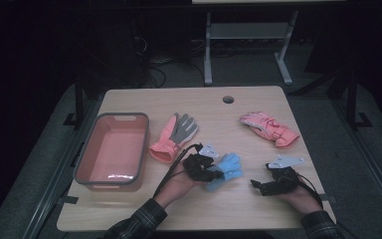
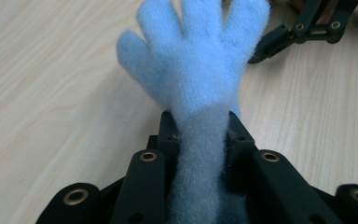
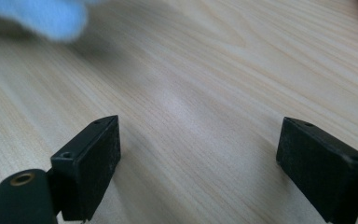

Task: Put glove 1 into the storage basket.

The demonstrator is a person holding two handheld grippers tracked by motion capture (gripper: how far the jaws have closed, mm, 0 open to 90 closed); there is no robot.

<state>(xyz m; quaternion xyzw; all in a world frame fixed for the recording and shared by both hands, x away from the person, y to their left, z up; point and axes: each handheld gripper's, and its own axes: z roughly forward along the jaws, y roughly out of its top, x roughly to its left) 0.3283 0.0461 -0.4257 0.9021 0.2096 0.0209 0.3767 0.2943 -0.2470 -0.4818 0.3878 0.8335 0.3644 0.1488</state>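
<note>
A fluffy light-blue glove (image 1: pixel 227 168) lies at the front middle of the wooden table (image 1: pixel 219 209). My left gripper (image 1: pixel 213 173) is shut on its cuff. In the left gripper view the narrow cuff is pinched between the black jaws of the left gripper (image 2: pixel 200 128), and the blue glove's (image 2: pixel 193 56) fingers spread out ahead of them. My right gripper (image 1: pixel 257 185) rests to the right of the glove, apart from it. In the right gripper view the right gripper (image 3: pixel 198 147) stands open over bare wood, with the blue glove (image 3: pixel 42 16) blurred at the top left.
A salmon bin with a grey rim (image 1: pixel 87 149) stands at the table's left. An orange and grey glove (image 1: pixel 175 135) lies beside it. A pink glove (image 1: pixel 268 128) lies at the back right. A round cable hole (image 1: pixel 228 99) is near the far edge.
</note>
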